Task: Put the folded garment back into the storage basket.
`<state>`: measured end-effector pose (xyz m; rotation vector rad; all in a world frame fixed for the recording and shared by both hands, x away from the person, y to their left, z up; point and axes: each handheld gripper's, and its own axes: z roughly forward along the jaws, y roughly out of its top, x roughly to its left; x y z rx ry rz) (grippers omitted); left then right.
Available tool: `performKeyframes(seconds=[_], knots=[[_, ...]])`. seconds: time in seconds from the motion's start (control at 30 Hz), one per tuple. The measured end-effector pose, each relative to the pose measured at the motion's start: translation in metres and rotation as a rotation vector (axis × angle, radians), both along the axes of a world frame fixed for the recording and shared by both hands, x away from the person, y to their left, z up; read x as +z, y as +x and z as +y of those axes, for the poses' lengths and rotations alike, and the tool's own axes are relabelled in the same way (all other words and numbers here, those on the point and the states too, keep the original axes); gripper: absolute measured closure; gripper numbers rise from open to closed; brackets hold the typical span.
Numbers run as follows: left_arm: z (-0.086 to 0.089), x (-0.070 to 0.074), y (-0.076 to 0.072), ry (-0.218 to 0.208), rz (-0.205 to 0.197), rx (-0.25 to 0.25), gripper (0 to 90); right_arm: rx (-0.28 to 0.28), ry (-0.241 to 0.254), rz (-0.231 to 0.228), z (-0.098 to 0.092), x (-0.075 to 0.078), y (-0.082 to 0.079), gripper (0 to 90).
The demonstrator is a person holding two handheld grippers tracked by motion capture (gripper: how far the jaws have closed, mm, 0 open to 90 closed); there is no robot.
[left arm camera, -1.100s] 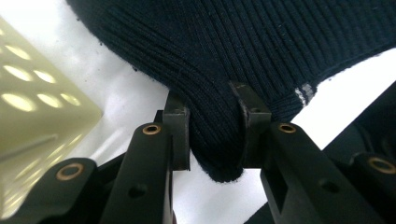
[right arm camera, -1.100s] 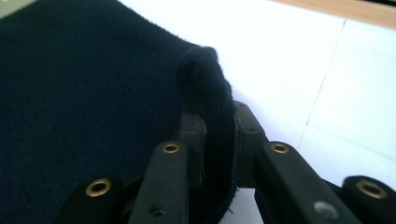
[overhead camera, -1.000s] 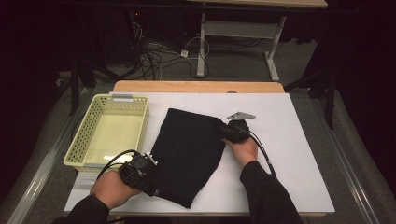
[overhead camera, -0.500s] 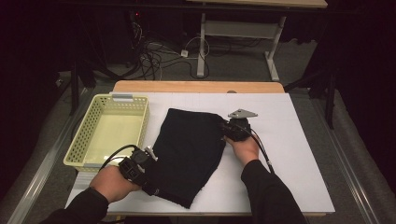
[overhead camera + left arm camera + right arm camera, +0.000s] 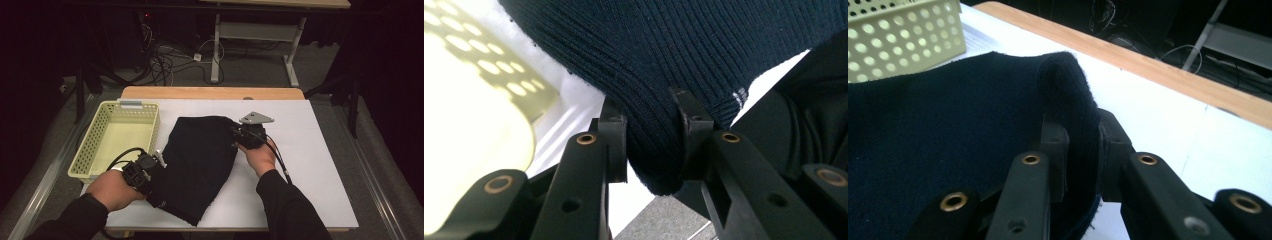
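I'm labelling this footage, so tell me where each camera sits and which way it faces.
High view: above the person's side, looking forward and down at the table; forearms, left gripper, right gripper.
Left gripper view: rides that gripper, looking along its jaws clamped on the dark knit garment.
Right gripper view: along its own jaws, pinching a garment fold.
Shared: all show the garment and yellow basket.

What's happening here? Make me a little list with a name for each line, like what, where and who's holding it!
thing: dark knitted garment, lying on the white table
left gripper: shut on the garment's edge on the basket side
right gripper: shut on a fold at the garment's other edge
basket: pale yellow, holes in its walls, beside the garment; nothing shows inside it
holders: a person's two hands, one on each gripper
floor: cables beyond the table
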<state>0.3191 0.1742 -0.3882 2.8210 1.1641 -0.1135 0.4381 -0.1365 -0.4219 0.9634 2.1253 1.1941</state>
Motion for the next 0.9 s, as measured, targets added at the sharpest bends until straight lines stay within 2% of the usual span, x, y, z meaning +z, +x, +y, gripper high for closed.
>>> performKeyframes(seconds=[0.17, 0.27, 0.57, 0.9], knots=[[0.007, 0.007, -0.001, 0.01, -0.006, 0.008, 68.8, 0.017, 0.022, -0.01, 0.005, 0.006, -0.002, 78.5], [0.009, 0.009, -0.002, 0.015, -0.004, 0.006, 68.8, 0.023, 0.035, 0.009, 0.007, 0.005, -0.002, 78.5], [0.01, 0.004, -0.002, 0.015, 0.0, -0.004, 68.8, 0.031, 0.024, 0.031, 0.013, -0.003, -0.001, 78.4], [0.011, 0.002, -0.002, 0.016, -0.004, -0.018, 68.8, 0.037, 0.041, 0.05, 0.012, -0.006, -0.001, 78.4]])
